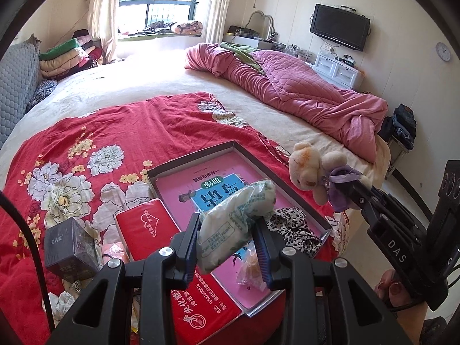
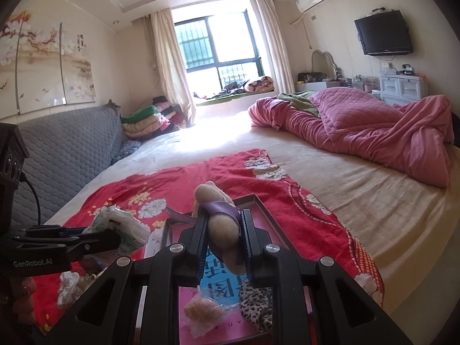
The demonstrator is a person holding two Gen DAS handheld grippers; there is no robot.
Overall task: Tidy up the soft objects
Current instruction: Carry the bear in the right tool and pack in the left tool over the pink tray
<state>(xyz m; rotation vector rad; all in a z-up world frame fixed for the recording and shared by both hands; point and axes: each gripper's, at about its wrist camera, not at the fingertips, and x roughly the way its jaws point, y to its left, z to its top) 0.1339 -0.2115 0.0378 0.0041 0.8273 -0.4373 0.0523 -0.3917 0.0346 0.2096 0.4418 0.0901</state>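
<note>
My left gripper (image 1: pixel 228 231) is shut on a white soft packet with green print (image 1: pixel 235 218), held just above the shallow box (image 1: pixel 189 158) with a pink book inside. My right gripper (image 2: pixel 224 244) is shut on a cream plush dog in a purple dress (image 2: pixel 222 224), hanging over the box's right side; in the left wrist view the plush dog (image 1: pixel 307 168) shows at the right with the right gripper's fingers (image 1: pixel 362 195) on its dress. A leopard-print cloth (image 1: pixel 293 224) and a wrapped bun (image 1: pixel 251 270) lie in the box.
On the red floral sheet (image 1: pixel 115 132) left of the box lie a red tissue pack (image 1: pixel 146 230), a dark cube box (image 1: pixel 70 247) and crumpled wrappers. A pink quilt (image 1: pixel 302 92) lies bunched at the bed's far right. Folded blankets (image 1: pixel 69 57) stack by the headboard.
</note>
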